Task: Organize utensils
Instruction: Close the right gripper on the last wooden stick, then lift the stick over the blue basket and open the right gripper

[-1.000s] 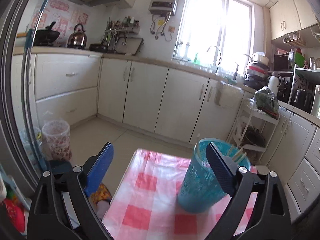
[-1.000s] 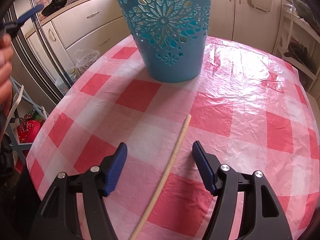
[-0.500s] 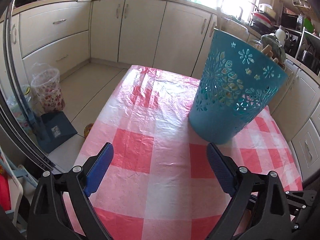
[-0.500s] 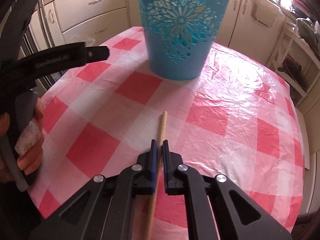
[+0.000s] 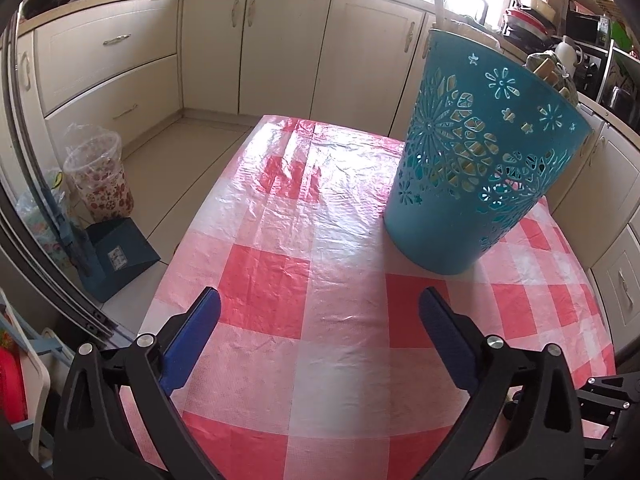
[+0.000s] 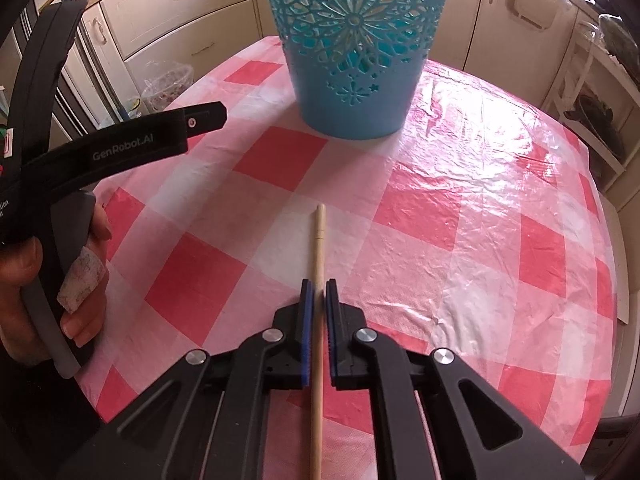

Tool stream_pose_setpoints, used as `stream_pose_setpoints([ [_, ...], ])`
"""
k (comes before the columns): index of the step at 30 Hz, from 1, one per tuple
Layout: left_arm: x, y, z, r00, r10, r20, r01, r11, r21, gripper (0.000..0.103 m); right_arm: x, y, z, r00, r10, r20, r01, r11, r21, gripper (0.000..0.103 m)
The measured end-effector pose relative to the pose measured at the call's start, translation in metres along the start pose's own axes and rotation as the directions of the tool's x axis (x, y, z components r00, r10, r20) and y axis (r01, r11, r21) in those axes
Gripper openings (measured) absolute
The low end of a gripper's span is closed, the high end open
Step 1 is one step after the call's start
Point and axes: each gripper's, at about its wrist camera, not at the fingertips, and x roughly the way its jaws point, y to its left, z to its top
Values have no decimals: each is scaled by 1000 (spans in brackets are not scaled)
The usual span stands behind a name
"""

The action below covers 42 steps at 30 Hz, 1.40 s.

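Since half a second earlier, little had shifted: the right tool [image 6: 319,292] stayed pressed onto the wooden chopstick [image 6: 318,264], and the left tool [image 5: 320,312] had eased slightly closer to the tabletop [image 5: 340,380] with the basket looming a bit larger ahead of it. A full second before, the right tool had been spread wide on either side of the chopstick.

At this moment the right tool's blue pads [image 6: 306,320] were pressed together, pinching the chopstick between them. Its pale tip stuck out straight ahead of the fingertips, and the rest of the stick ran back beneath the tool's body. Whether the tip touched the red-and-white checked cloth or was raised just off it could not be told. Well ahead of the tool stood the teal cut-out basket [image 6: 356,80], upright on the cloth.

The left tool was spread wide, holding nothing, its pads [image 5: 192,336] hovering over the checked cloth. The same basket [image 5: 480,168] stood ahead and to the right of it, with pale utensil ends [image 5: 440,4] poking above its rim. In the right wrist view the left tool's black body [image 6: 120,148] showed off to the left, gripped by the person's left hand [image 6: 48,280].
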Motion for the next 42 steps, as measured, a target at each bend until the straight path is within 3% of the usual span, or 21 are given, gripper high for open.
stream_pose_setpoints([
  [3, 2, -3, 1, 1000, 3, -10, -3, 1000, 12, 95, 0, 5, 1, 1000, -22, -3, 22, 999, -44, 7],
  [5, 3, -3, 1, 1000, -2, -18, 2, 1000, 11, 95, -2, -1, 1, 1000, 4, 10, -4, 1000, -2, 6],
  [7, 5, -1, 1, 1000, -8, -26, 8, 1000, 5, 95, -13, -16, 0, 994, 80, 72, -88, 991, 102, 6],
  [9, 6, -1, 1, 999, -11, -30, 11, 1000, 3, 95, -32, -32, -2, 971, 162, 173, -196, 960, 199, 6],
  [12, 6, -2, 1, 999, -14, -34, 14, 1000, 11, 95, -72, -49, 5, 900, 244, 361, -349, 900, 260, 6],
  [16, 6, -2, 0, 999, -15, -32, 16, 1000, 10, 95, -130, -57, 38, 763, 240, 601, -443, 870, 215, 6],
  [21, 6, -2, 0, 999, -19, -32, 19, 1000, 4, 95, -171, -56, 104, 589, 136, 797, -431, 886, 168, 6],
  [24, 6, 0, 0, 999, -25, -32, 25, 1000, -2, 95, -173, -50, 138, 518, 26, 855, -361, 913, 191, 6],
  [25, 6, 0, 0, 999, -27, -32, 27, 1000, -4, 95, -169, -49, 147, 507, -14, 862, -330, 920, 209, 6],
  [28, 5, 1, 0, 999, -33, -29, 32, 999, -8, 95, -153, -47, 164, 496, -112, 861, -261, 927, 271, 6],
  [34, 6, 1, 0, 999, -42, -26, 41, 999, -15, 95, -120, -61, 164, 541, -193, 819, -208, 913, 352, 6],
  [38, 5, 2, 0, 999, -44, -22, 43, 999, -25, 95, -109, -53, 159, 553, -211, 806, -154, 925, 348, 6],
  [42, 6, 3, 0, 999, -45, -21, 44, 999, -29, 95, -95, -44, 153, 584, -205, 785, -104, 941, 323, 6],
])
